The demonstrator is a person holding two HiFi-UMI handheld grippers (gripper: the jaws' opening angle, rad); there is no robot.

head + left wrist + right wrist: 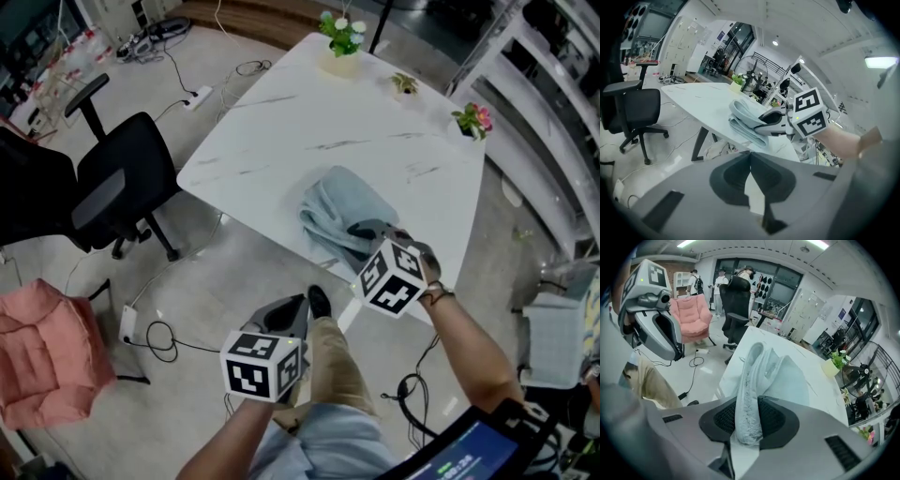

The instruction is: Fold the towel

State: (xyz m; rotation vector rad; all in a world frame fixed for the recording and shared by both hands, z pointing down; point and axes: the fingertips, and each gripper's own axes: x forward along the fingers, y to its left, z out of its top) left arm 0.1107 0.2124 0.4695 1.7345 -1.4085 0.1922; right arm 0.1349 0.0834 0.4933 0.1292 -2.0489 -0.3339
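Pale blue towel [339, 214] is lying bunched at the lower edge of the desk [281, 122], mid-frame. My right tongs [749, 420] are pinching a thick fold of it, while my left tongs [750, 159] are hanging pressed together, empty. I'm judging the fold half-made, so next I'm laying it flat.

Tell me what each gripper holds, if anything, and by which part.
The right gripper pinches the towel by a bunched fold at its near edge. The left gripper is shut and holds nothing.
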